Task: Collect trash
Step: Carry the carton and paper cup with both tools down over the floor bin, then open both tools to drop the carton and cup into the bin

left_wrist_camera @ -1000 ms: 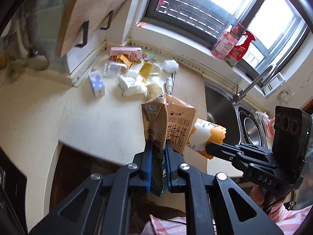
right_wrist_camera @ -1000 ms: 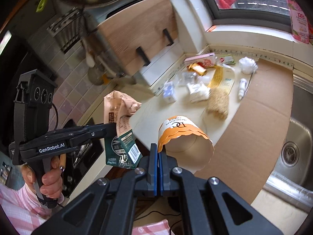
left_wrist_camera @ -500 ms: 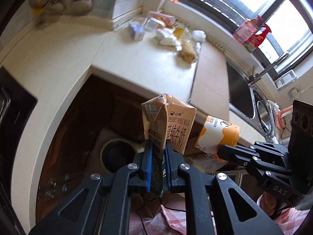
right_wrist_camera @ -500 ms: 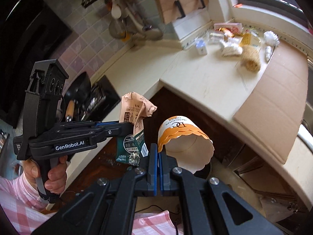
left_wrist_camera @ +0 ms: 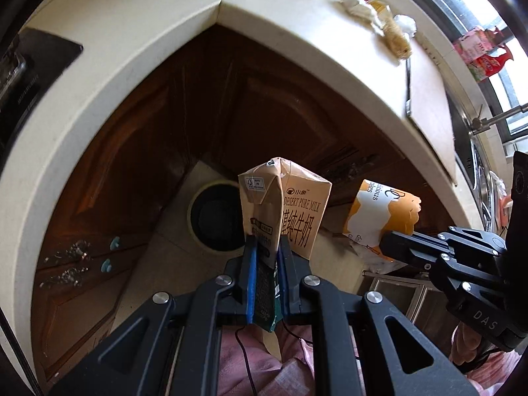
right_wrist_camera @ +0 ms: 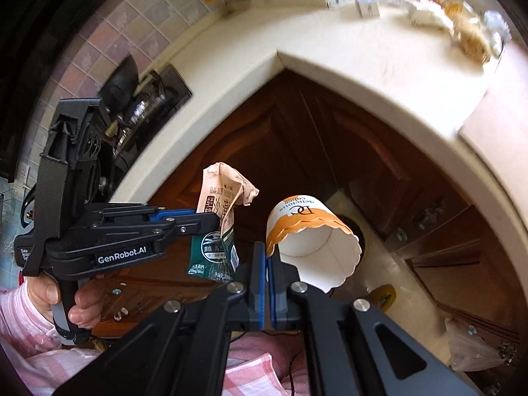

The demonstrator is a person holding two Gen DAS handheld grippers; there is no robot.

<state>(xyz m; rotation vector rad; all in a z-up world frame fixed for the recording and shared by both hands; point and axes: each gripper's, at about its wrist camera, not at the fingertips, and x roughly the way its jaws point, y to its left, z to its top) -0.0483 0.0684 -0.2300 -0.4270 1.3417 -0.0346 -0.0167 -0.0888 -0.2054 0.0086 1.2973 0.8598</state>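
A crumpled tan milk carton with a dark green base is being gripped near its lower end by the left gripper, its blue-lined jaws pressed narrowly against the carton's two sides. An orange-and-white paper cup with a scalloped rim is being pinched by its wall in the right gripper, whose jaws are being held almost together on the thin paper; the cup is being carried tilted, its open mouth turned toward the camera in the right wrist view. Both items are being held in the air just beside each other, the carton to the left of the cup, below the level of the cream kitchen countertop and in front of the dark brown wooden corner cabinet. A round cream-rimmed bin with a dark opening is being seen on the floor beneath them, partly hidden behind the carton. More litter is lying in a cluster on the far countertop, well apart from both grippers.
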